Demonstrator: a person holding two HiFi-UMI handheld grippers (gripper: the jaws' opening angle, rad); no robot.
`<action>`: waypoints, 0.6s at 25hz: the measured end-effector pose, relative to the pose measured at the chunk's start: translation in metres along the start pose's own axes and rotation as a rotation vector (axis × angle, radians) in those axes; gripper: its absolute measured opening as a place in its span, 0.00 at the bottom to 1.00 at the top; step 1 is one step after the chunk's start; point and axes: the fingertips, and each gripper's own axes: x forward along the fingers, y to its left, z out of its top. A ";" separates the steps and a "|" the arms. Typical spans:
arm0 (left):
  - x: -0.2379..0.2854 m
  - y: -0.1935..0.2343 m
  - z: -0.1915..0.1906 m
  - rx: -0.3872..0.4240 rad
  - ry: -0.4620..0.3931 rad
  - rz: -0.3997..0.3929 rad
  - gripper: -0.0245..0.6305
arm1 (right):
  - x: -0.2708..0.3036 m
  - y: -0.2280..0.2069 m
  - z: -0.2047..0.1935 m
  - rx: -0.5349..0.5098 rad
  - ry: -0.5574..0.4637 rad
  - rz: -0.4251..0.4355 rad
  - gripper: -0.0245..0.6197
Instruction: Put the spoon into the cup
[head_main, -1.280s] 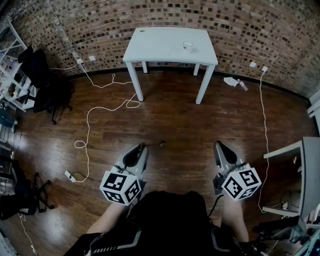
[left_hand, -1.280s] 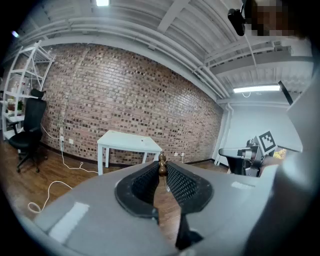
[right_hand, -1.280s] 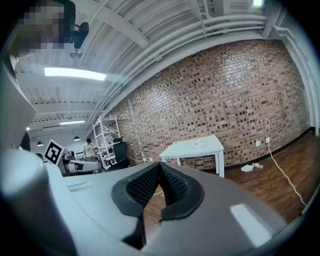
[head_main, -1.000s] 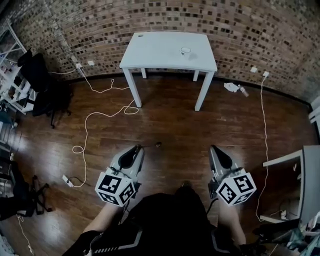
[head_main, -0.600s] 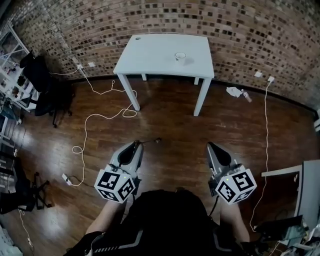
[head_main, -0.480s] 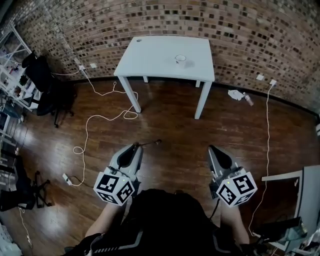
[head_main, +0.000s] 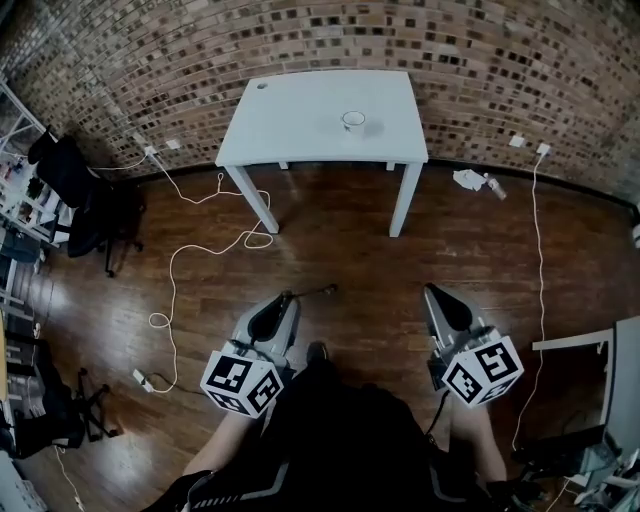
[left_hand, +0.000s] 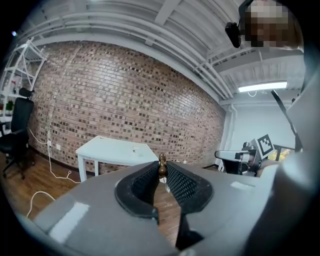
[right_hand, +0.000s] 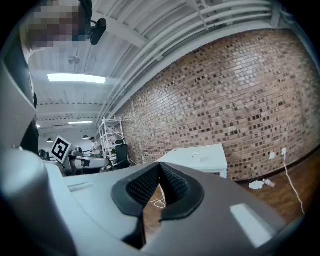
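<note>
A small white cup (head_main: 352, 120) stands on the white table (head_main: 290, 120) against the brick wall, far ahead of both grippers. My left gripper (head_main: 287, 297) is shut on a spoon (head_main: 312, 292), which sticks out to the right over the wooden floor. In the left gripper view the spoon (left_hand: 161, 167) is pinched between the pads, with the cup (left_hand: 134, 149) small beyond it. My right gripper (head_main: 432, 291) is shut and holds nothing; in its own view the right gripper (right_hand: 160, 166) has its pads together, and the cup (right_hand: 195, 154) sits on the table.
A white cable (head_main: 190, 260) snakes over the floor at the left, near a black chair (head_main: 75, 190). Plugs and a cable (head_main: 478, 181) lie by the wall at the right. Another table's edge (head_main: 625, 370) shows at far right. A dark stand (head_main: 60, 415) is lower left.
The table and cup have come nearer and sit larger in the head view as the person walks toward them. Both grippers keep their pose; the spoon stays held.
</note>
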 end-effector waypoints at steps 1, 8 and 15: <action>0.007 0.004 0.001 0.001 -0.004 -0.017 0.10 | 0.007 -0.003 0.001 -0.003 -0.003 -0.013 0.05; 0.035 0.074 0.042 0.031 -0.066 -0.071 0.10 | 0.075 0.006 0.031 -0.014 -0.006 -0.061 0.05; 0.069 0.123 0.060 0.010 -0.039 -0.132 0.10 | 0.137 -0.002 0.046 0.005 -0.019 -0.112 0.05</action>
